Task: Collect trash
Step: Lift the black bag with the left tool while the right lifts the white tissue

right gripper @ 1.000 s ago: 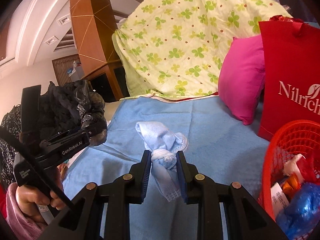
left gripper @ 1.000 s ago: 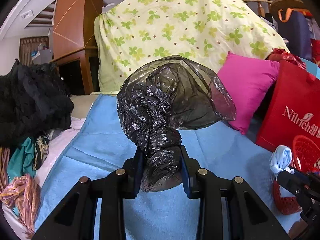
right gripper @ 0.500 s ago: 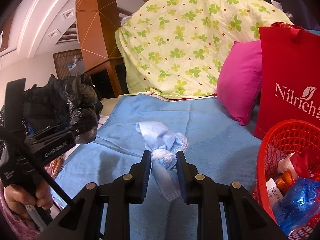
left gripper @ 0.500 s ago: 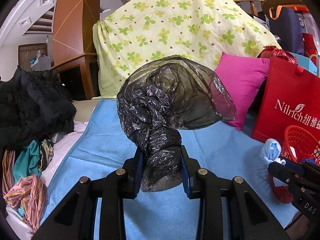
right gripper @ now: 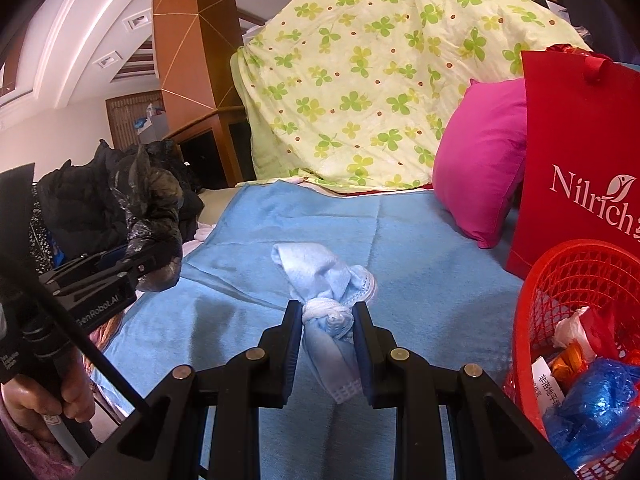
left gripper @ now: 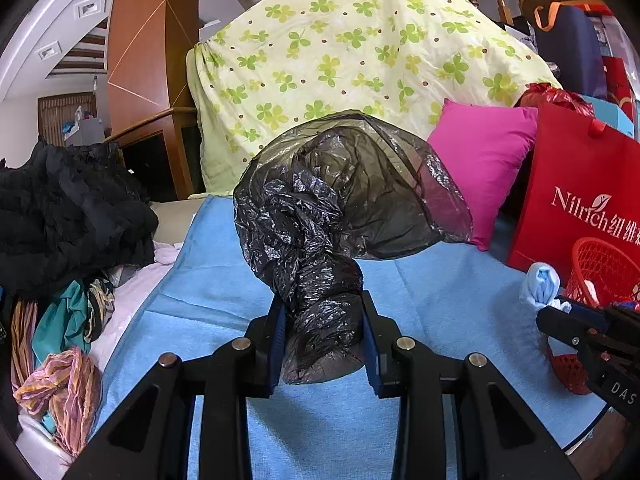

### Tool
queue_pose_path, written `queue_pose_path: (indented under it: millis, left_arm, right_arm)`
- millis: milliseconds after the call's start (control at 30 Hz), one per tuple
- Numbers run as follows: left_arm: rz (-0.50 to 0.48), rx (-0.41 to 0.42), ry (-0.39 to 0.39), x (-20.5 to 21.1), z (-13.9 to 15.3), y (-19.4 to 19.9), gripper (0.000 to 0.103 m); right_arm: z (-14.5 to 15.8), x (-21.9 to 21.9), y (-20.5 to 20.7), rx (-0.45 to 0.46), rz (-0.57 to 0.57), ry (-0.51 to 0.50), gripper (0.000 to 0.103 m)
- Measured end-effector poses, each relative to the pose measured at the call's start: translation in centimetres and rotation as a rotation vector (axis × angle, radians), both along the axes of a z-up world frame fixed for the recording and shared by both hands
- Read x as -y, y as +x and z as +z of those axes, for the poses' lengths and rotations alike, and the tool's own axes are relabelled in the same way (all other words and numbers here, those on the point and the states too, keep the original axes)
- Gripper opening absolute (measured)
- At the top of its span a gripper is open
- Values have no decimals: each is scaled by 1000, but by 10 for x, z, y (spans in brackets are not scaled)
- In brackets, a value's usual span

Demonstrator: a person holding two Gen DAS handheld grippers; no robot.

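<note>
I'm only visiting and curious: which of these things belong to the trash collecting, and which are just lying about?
Part of the job:
black plastic bag, in left jaws
knotted blue face mask, in right jaws
red basket with trash

Lying about:
pink cushion
red gift bag
clover quilt
clothes pile

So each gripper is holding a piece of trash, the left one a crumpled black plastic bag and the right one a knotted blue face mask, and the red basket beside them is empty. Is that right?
Not quite: the red basket is not empty. The right wrist view shows wrappers and a blue bag inside it. The rest holds: the left gripper clamps the black plastic bag, and the right gripper clamps the knotted blue face mask.
</note>
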State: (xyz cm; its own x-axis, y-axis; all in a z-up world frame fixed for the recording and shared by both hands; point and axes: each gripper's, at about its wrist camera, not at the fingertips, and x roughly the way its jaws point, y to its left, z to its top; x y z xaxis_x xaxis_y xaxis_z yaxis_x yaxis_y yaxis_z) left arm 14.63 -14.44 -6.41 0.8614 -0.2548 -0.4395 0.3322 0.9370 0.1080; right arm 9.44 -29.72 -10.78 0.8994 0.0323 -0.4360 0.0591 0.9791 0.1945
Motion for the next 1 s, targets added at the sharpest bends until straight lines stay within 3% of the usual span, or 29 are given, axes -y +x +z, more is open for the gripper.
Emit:
queue_pose_path:
  millis: [1000]
  left_arm:
    - [-63,12,63,25,-6,-7,35]
  right_arm:
    - [8,12,-22,42,-17,10,27]
